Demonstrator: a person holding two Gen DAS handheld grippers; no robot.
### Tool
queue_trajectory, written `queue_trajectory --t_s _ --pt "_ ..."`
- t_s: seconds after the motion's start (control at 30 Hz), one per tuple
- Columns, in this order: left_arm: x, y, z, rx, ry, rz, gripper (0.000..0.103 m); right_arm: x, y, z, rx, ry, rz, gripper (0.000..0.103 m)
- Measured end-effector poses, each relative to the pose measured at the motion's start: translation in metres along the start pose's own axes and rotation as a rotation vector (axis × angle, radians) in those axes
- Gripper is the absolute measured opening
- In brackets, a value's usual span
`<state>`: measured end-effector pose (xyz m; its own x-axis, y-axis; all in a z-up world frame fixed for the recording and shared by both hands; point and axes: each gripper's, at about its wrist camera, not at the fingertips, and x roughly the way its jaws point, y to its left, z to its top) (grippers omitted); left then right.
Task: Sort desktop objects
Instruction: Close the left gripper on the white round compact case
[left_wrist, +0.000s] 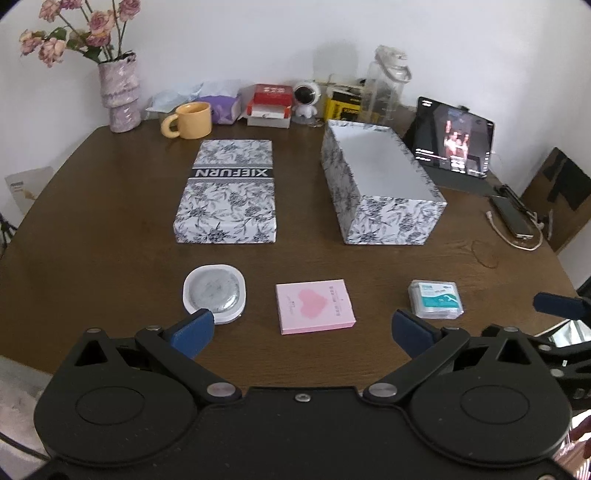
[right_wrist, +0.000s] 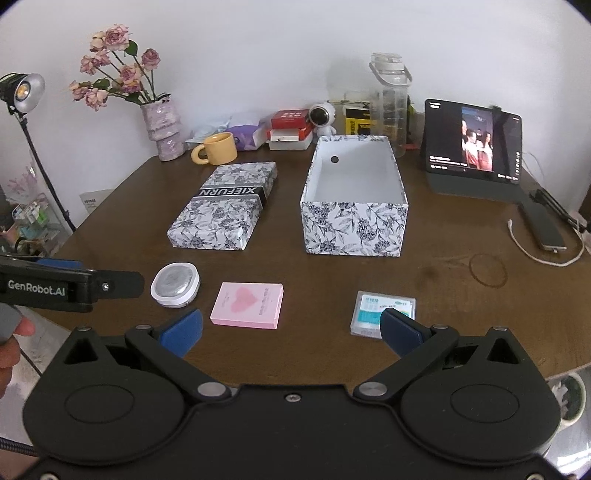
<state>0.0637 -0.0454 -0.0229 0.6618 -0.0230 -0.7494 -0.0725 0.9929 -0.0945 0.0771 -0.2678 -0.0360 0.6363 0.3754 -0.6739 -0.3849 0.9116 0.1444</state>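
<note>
Landmark: the open box (left_wrist: 380, 177) with the flower print stands on the brown worktop (left_wrist: 110, 258), white and bare inside.
Vase: a purple vase (left_wrist: 120, 96) with pink roses is far to the left of the open box, at the back by the wall.
Mug: a yellow mug (left_wrist: 190, 120) is left of the open box, near the back.
Lid: the flat flower-print lid (left_wrist: 227, 190) lies just left of the open box, with a gap between them.
Round case: a white dish with a silver round top (left_wrist: 214, 293) lies in front of the lid, left of the open box and nearer the camera.
Pink pad: a pink square pad (left_wrist: 314, 306) with a heart on it lies in front of the open box, a bit to its left.
Clear pack: a small clear pack with a teal label (left_wrist: 436, 299) lies in front of the open box, a bit to its right.
Tablet: a tablet (left_wrist: 452, 142) with a video on stands just right of the open box.
Phone: a phone (left_wrist: 511, 218) with a cable lies right of the open box.
Left gripper: the left gripper (left_wrist: 301, 332) hangs over the near edge, in front of the open box; its jaws are spread wide and hold nothing.
Right gripper: the right gripper (right_wrist: 291, 328) is also in front of the open box; its jaws are spread wide, with one blue tip over the clear pack, and I cannot tell if it touches.
</note>
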Motion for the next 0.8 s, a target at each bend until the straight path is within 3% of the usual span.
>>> queue_trajectory --t_s 0.47,0.8 --pt "0.038 0.011 0.024 0.006 0.091 0.126 0.103 0.013 -0.017 0.014 -0.080 0.018 0.090 0.103" --pt "0.118 0.054 0.041 -0.061 0.258 0.172 0.103 0.031 -0.023 0.024 -0.072 0.041 0.079 0.103"
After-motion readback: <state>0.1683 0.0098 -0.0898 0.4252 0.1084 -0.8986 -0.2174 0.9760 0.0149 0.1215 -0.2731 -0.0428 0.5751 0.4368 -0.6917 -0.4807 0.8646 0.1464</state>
